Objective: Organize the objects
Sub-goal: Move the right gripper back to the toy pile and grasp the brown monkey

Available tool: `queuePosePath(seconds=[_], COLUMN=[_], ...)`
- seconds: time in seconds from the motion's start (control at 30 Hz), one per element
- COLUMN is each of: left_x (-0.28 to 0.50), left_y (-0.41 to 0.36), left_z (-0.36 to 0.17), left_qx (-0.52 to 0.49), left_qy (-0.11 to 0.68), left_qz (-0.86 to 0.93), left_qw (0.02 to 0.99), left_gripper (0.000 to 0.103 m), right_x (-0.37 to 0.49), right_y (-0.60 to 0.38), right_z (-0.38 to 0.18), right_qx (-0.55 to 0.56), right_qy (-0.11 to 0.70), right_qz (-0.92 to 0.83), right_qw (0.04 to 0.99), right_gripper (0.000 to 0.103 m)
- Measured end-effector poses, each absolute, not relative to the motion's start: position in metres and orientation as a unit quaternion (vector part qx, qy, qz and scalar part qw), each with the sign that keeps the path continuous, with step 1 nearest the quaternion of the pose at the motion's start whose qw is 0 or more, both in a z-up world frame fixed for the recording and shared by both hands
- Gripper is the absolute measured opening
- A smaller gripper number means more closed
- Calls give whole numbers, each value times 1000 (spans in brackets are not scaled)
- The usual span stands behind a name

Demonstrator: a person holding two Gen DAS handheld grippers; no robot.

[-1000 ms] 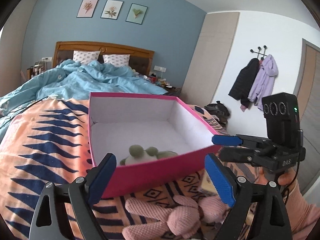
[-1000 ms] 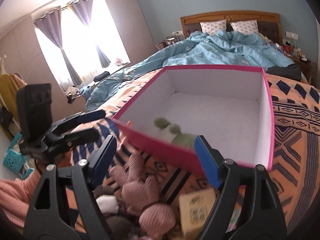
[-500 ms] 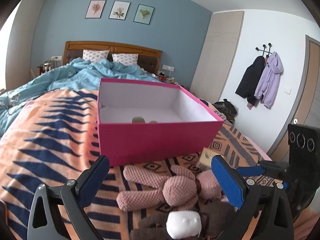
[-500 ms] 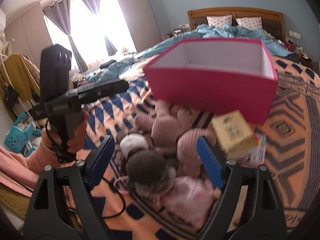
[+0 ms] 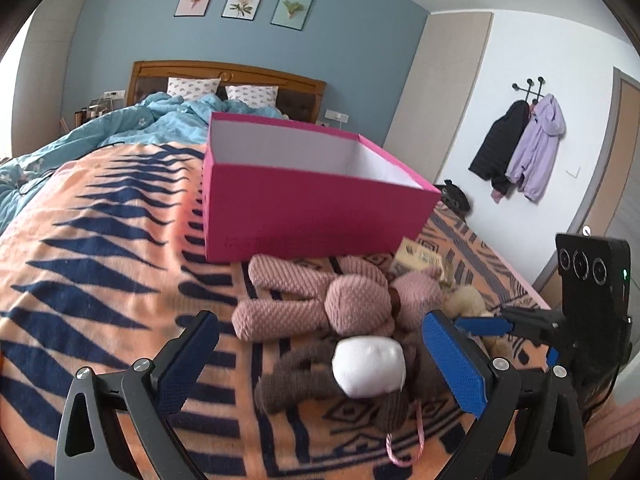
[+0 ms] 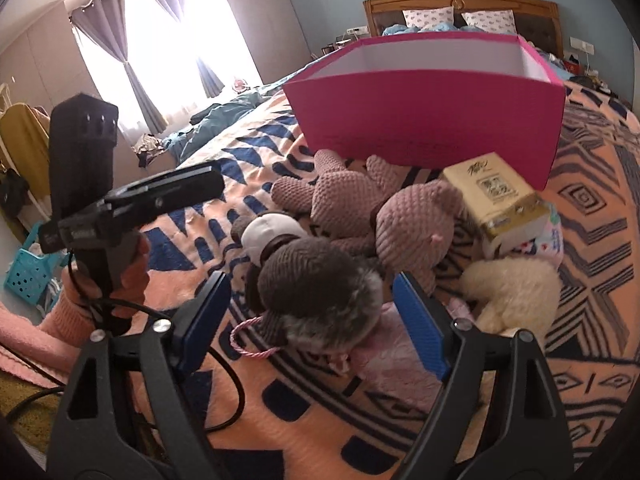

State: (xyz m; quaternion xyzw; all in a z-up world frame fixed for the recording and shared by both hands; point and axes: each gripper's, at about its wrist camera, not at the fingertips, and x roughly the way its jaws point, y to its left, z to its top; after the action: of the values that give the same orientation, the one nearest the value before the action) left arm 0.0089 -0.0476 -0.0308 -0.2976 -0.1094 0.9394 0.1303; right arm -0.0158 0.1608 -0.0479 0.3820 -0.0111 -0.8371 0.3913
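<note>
A pink open box (image 5: 312, 208) stands on the patterned blanket, also in the right wrist view (image 6: 432, 120). In front of it lie a pink knitted plush (image 5: 320, 300) (image 6: 360, 204), a brown plush with a white muzzle (image 5: 360, 368) (image 6: 316, 280), a cream plush (image 6: 512, 296), a yellow tissue pack (image 6: 500, 200) (image 5: 418, 256) and a pale pink cloth item (image 6: 384, 352). My left gripper (image 5: 320, 364) is open, its pads either side of the brown plush. My right gripper (image 6: 316, 324) is open around the brown plush's furry end. Both are empty.
The orange and navy blanket (image 5: 100, 260) covers the bed, with a blue duvet (image 5: 132, 124) and headboard behind. Coats (image 5: 524, 148) hang on the right wall. A teal basket (image 6: 30, 276) sits on the floor by the window side.
Both grippers have drawn back from the box and come down low over the toy pile. The box's inside and the green plush in it have dropped out of sight.
</note>
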Motion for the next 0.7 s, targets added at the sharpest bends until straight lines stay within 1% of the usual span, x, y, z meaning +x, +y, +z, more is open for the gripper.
queuePosePath(seconds=[0.07, 0.2, 0.27, 0.33, 0.43, 0.53, 0.7], left_x=[11, 13, 13, 12, 12, 11, 14], left_y=[-45, -41, -40, -41, -40, -36, -32], left_z=[-34, -38, -40, -44, -47, -51, -54], left_qx=[-302, -308, -311, -318, -325, -336, -342], left_qy=[-106, -101, -102, -106, -109, -104, -109], left_qz=[938, 935, 933, 929, 925, 919, 913], left_qw=[133, 145, 149, 156, 165, 176, 194], left_gripper=[103, 102, 101, 97, 94, 87, 85], right_x=[-17, -16, -19, -22, -24, -25, -24], right_y=[159, 153, 152, 153, 155, 155, 159], right_z=[-50, -58, -62, -65, -65, -63, -59], right_qx=[385, 395, 401, 405, 405, 404, 400], right_qy=[-16, -12, -16, -27, -37, -38, -55], right_qz=[-837, -836, -837, -835, -832, -832, -823], right_qw=[389, 381, 374, 372, 377, 379, 398], right_gripper=[83, 77, 70, 66, 60, 57, 56])
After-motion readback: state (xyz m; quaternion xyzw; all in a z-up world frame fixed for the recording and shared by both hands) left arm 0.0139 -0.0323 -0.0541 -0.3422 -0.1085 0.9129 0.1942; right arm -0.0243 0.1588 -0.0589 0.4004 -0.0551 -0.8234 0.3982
